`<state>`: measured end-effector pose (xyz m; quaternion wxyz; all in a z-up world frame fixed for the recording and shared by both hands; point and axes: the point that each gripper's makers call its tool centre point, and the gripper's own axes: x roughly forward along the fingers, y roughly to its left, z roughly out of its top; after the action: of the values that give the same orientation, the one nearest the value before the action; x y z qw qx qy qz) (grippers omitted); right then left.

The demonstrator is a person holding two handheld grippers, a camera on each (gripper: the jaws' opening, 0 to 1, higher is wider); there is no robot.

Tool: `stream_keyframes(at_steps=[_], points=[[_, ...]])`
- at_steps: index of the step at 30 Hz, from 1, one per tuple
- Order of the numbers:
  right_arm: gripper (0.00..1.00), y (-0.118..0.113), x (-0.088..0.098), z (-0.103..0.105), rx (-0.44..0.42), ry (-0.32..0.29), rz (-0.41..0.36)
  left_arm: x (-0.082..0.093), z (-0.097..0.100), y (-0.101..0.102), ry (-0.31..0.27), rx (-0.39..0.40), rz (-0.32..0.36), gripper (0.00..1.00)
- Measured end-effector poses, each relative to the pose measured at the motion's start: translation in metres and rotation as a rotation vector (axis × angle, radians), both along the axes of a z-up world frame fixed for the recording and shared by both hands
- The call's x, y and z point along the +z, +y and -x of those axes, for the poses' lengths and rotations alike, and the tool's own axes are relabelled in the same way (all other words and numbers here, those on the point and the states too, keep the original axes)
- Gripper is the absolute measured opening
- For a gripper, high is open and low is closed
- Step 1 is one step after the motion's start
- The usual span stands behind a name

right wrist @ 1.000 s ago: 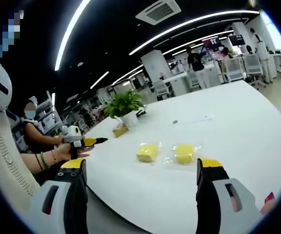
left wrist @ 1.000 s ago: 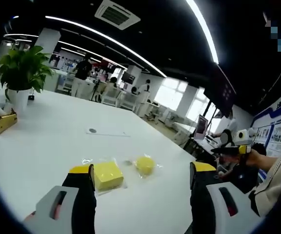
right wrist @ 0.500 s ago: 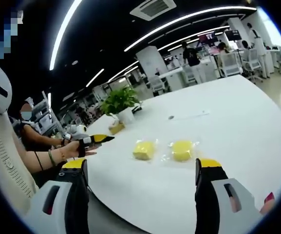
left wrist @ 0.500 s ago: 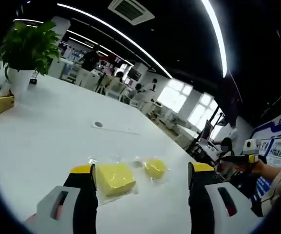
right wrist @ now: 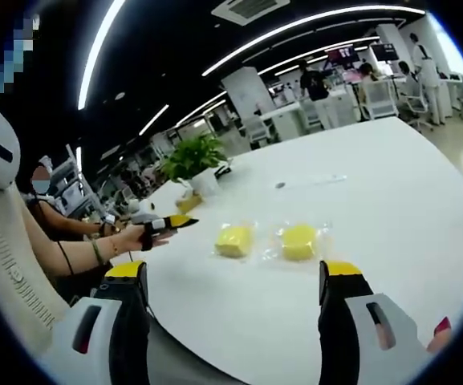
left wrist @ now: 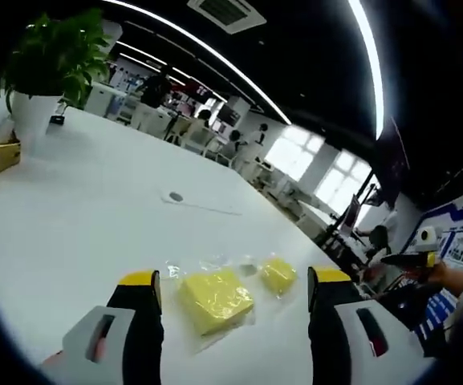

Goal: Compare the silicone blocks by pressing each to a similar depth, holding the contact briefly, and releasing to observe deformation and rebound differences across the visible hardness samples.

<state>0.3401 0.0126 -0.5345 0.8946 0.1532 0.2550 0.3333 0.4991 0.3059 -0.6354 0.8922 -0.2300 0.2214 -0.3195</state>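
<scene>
White table (left wrist: 71,216) spans ahead of both tongs. Potted plant (left wrist: 42,72) far left of left tongs, on table. Left tongs (left wrist: 231,289) spread wide, pinching nothing. Right tongs (right wrist: 231,277) spread wide, empty. Square yellow block (left wrist: 215,298) in clear wrap lies on table between left tongs' jaws, just ahead of tips. Round yellow block (left wrist: 278,274) just beyond it, toward right jaw; blocks apart.

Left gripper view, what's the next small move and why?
Probably lower the left hand-held gripper onto the square yellow block. It lies in its clear wrapper between the open jaws, not yet touched; the smaller block sits beyond.
</scene>
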Motion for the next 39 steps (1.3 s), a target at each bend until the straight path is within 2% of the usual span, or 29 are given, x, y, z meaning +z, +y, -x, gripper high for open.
stream_keyframes(at_steps=[3,7,10,12,21,23,25,34,39], points=[[0.81,0.000,-0.003,-0.001,0.003,0.010,0.006,-0.008,-0.008,-0.002,0.016,-0.005,0.006,0.71],[0.81,0.000,-0.007,-0.002,0.005,0.024,0.013,-0.023,-0.019,-0.001,0.082,0.027,0.039,0.71],[0.81,0.000,-0.011,-0.003,0.008,0.036,0.021,-0.034,-0.030,0.001,0.184,0.080,0.152,0.69],[0.81,0.000,-0.014,-0.003,0.013,0.049,0.026,-0.037,-0.035,0.001,0.180,0.089,0.169,0.67],[0.80,-0.002,-0.019,-0.008,0.020,0.067,0.042,-0.048,-0.035,-0.016,0.230,0.077,0.202,0.63],[0.80,-0.001,-0.022,-0.009,0.021,0.075,0.045,-0.049,-0.037,-0.019,0.247,0.069,0.254,0.59],[0.80,0.000,-0.023,-0.009,0.024,0.078,0.043,-0.051,-0.040,-0.019,0.248,0.071,0.277,0.57],[0.77,0.002,-0.034,-0.009,0.031,0.115,0.044,-0.069,-0.051,-0.023,0.307,0.074,0.350,0.42],[0.77,0.004,-0.039,-0.010,0.033,0.126,0.042,-0.076,-0.053,-0.028,0.340,0.084,0.382,0.29]])
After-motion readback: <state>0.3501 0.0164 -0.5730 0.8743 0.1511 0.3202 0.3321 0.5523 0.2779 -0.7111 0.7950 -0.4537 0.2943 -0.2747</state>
